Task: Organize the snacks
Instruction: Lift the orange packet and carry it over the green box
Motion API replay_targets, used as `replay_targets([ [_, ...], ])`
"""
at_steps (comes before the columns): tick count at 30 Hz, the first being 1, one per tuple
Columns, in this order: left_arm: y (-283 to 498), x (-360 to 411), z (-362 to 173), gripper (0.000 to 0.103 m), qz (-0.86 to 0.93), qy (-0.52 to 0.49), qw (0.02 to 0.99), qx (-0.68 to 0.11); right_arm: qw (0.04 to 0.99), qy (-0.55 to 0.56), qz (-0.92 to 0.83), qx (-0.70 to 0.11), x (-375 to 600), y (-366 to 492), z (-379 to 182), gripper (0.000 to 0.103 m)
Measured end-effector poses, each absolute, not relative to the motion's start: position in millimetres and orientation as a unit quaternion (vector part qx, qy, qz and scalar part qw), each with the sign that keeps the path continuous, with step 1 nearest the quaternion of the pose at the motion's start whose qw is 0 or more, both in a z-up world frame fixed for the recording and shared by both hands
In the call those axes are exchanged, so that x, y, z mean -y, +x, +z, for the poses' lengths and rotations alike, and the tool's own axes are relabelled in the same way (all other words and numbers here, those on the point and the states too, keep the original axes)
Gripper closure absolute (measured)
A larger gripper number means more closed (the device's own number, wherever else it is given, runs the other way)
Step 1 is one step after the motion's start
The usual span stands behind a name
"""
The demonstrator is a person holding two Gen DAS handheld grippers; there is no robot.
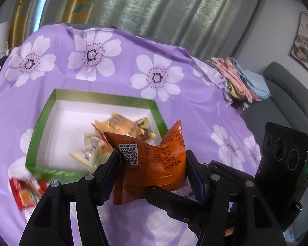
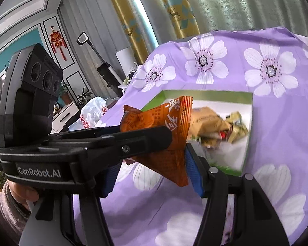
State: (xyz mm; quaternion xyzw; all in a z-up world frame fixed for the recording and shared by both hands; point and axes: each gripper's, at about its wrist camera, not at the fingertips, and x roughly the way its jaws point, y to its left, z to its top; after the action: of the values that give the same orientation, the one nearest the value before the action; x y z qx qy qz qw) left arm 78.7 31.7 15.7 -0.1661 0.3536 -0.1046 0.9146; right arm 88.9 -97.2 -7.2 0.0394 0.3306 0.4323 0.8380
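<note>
An orange snack packet (image 1: 154,160) hangs in the air just in front of a green-rimmed white box (image 1: 104,96). My left gripper (image 1: 152,155) is shut on it, one pad on each side. The right gripper's finger (image 1: 170,196) crosses under the packet from the right. In the right wrist view the orange packet (image 2: 170,123) sits between the pads of my right gripper (image 2: 152,164), which grips it, while the left gripper's finger (image 2: 133,141) crosses in front and hides part of it. Several yellow and tan snack packets (image 1: 117,127) lie in the box (image 2: 207,94).
A purple flowered cloth (image 1: 174,47) covers the table. A red snack packet (image 1: 26,192) lies on it left of the box. Folded clothes (image 1: 240,82) lie at the far right corner by a grey sofa (image 1: 287,94). A white plastic bag (image 2: 92,110) sits beyond the table's left edge.
</note>
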Motion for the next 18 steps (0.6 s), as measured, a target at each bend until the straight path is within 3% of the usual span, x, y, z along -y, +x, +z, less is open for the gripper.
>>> replay_targets([
  [18,132.9,-79.4,-28.5,0.04,-0.098,-0.218,0.895,-0.376,0.829,0.027,0.419,-0.368,51.0,144.6,-39.6,0.043],
])
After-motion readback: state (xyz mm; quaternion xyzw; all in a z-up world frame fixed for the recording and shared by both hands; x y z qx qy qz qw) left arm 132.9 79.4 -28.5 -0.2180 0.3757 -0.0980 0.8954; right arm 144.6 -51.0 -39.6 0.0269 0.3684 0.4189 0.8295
